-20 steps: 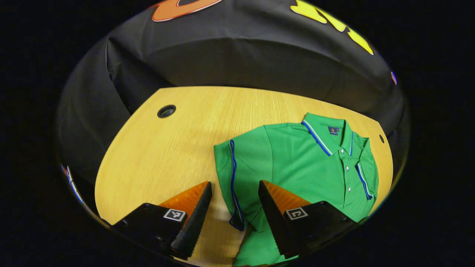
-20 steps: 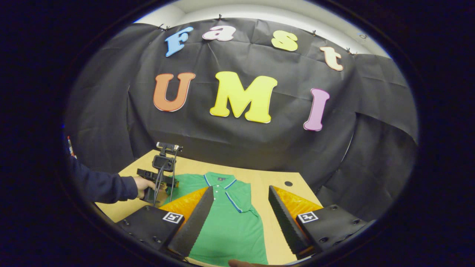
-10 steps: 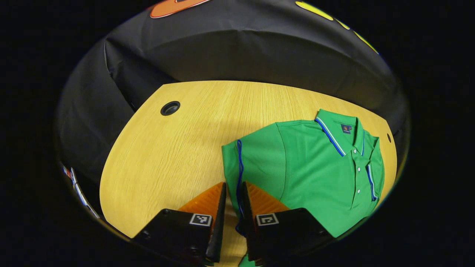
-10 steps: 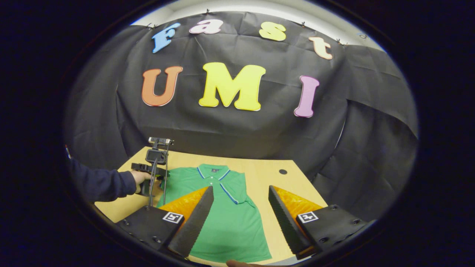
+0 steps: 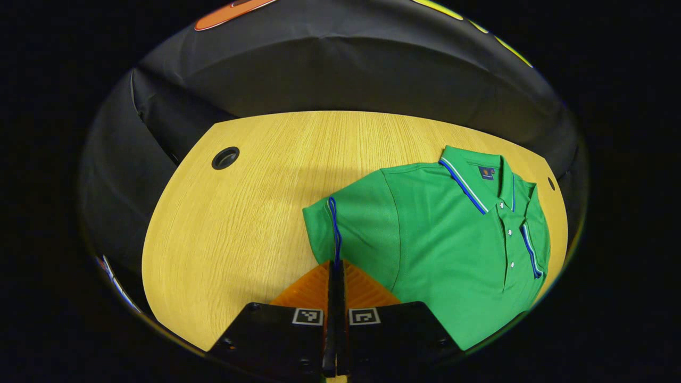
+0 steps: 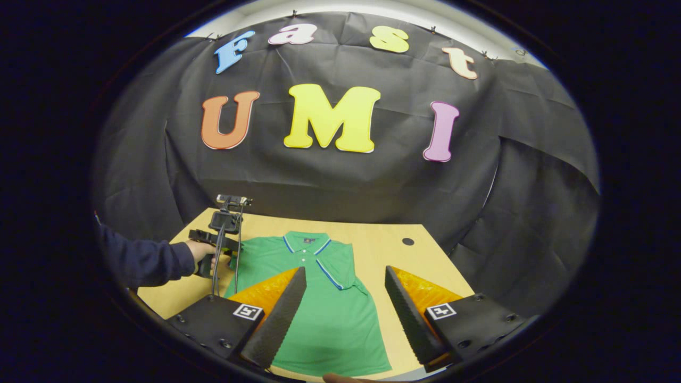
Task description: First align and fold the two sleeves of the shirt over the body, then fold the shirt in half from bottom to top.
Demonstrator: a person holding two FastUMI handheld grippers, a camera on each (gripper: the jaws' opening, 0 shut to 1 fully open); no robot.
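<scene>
Both left tool (image 5: 335,266) fingers pinching sleeve (image 5: 332,229) hem; grip point hidden

Left gripper view: riding low and close over the table (image 5: 239,213), looking down across it toward the far edge, shirt (image 5: 441,239) lying just ahead. Right gripper view: sitting higher and farther back by the near edge, facing the booth wall. Both are taking in the shirt (image 6: 324,303) and table (image 6: 383,250).

Black cloth wall (image 6: 340,181) behind a light wooden table (image 5: 255,191); dim surroundings
</scene>
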